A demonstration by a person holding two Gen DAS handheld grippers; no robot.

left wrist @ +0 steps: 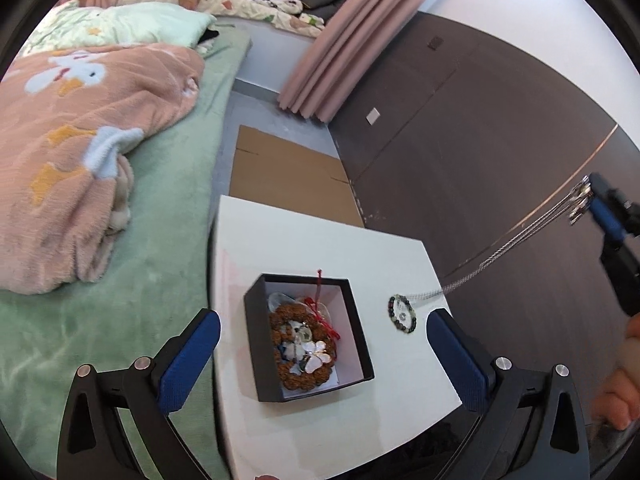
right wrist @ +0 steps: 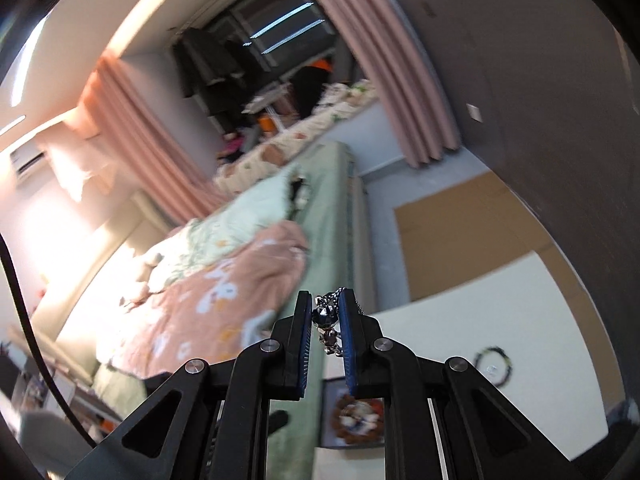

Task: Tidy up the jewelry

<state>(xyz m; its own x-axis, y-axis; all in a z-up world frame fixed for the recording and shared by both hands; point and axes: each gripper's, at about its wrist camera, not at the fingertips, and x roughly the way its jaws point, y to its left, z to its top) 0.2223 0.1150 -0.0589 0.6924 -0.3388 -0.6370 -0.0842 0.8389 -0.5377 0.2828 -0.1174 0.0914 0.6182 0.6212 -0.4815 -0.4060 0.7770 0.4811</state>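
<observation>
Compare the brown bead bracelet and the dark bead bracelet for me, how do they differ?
The brown bracelet lies inside the black box; the dark bracelet lies outside it on the white table. The brown one has chunky, rough beads and looks bigger; the dark one has small, smooth beads. The brown one is tangled with other jewelry; the dark one lies nearly alone, by the end of the chain. Both are closed bead loops lying flat.

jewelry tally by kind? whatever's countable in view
Silver chains, in right gripper: 1 bunch; strand count unclear
Dark bead bracelets on table: 1
Brown bead bracelets in box: 1
Flower pieces in box: 1
Total: 4; box pile partly hidden
</observation>
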